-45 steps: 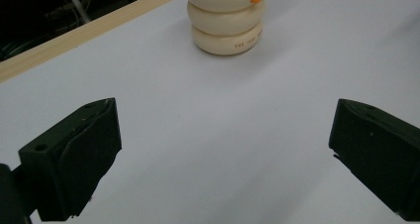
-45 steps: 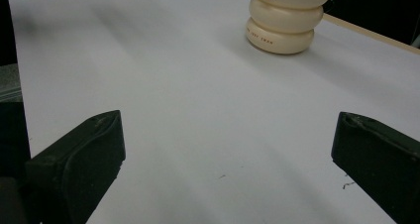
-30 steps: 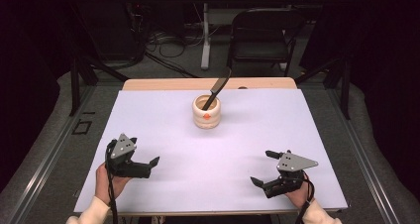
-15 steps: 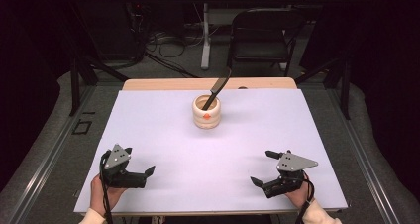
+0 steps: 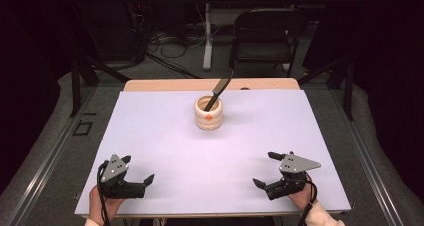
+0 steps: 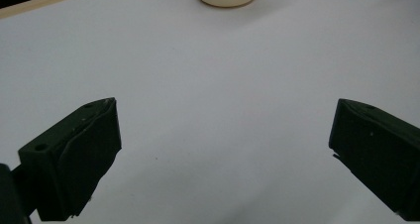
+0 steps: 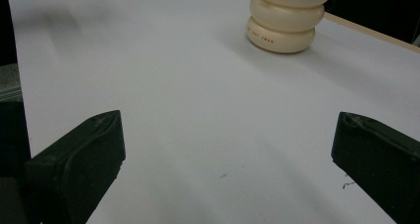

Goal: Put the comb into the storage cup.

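A pale lavender-white sheet [image 5: 165, 136] covers the table, whose light wooden edge [image 5: 165, 85] shows along the top of the sheet. Upper centre stands a cream, ribbed holder [image 5: 208, 114] with a small orange mark on its side and tiny dark lettering near its base. A black utensil [image 5: 219, 90] leans out of it. Lower left, the left gripper [image 5: 135, 172] is black with a grey plate; lower right, the right gripper [image 5: 266, 169] has the same colours.

The pot [image 5: 208, 113] is showing glossy cream ceramic, the table [image 5: 150, 136] is wearing smooth matt white sheeting with bare wood peeking along its far edge.
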`<state>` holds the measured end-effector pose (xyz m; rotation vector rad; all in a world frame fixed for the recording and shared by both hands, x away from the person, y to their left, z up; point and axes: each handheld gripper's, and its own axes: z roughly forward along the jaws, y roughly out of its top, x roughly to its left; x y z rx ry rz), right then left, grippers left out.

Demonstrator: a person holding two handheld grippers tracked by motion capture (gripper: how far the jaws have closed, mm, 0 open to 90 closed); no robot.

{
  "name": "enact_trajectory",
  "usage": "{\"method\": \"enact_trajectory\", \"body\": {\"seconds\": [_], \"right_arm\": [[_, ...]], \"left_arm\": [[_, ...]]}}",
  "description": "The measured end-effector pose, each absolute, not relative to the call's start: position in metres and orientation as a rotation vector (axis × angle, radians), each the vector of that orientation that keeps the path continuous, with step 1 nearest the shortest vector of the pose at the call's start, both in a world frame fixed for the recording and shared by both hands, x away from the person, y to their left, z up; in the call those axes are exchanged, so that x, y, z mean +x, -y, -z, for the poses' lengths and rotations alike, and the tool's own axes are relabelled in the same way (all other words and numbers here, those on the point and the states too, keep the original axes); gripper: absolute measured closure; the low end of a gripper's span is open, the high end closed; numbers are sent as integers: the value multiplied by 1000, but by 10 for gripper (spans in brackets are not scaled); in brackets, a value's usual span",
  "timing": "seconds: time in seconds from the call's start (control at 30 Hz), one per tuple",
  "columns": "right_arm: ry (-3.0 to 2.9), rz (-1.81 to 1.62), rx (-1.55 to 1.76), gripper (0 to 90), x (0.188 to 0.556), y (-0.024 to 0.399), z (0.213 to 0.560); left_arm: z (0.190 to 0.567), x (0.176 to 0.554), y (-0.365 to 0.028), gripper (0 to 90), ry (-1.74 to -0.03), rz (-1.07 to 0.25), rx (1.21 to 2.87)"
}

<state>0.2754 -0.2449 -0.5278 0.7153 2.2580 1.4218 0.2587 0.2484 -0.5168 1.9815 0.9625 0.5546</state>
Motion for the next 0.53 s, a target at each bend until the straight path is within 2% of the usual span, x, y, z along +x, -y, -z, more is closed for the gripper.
{"method": "enact_trajectory", "body": {"seconds": [0.53], "right_arm": [[-2251, -1427, 709, 0, 275, 246, 527]], "left_arm": [[524, 251, -250, 0, -956, -590, 1967]]}}
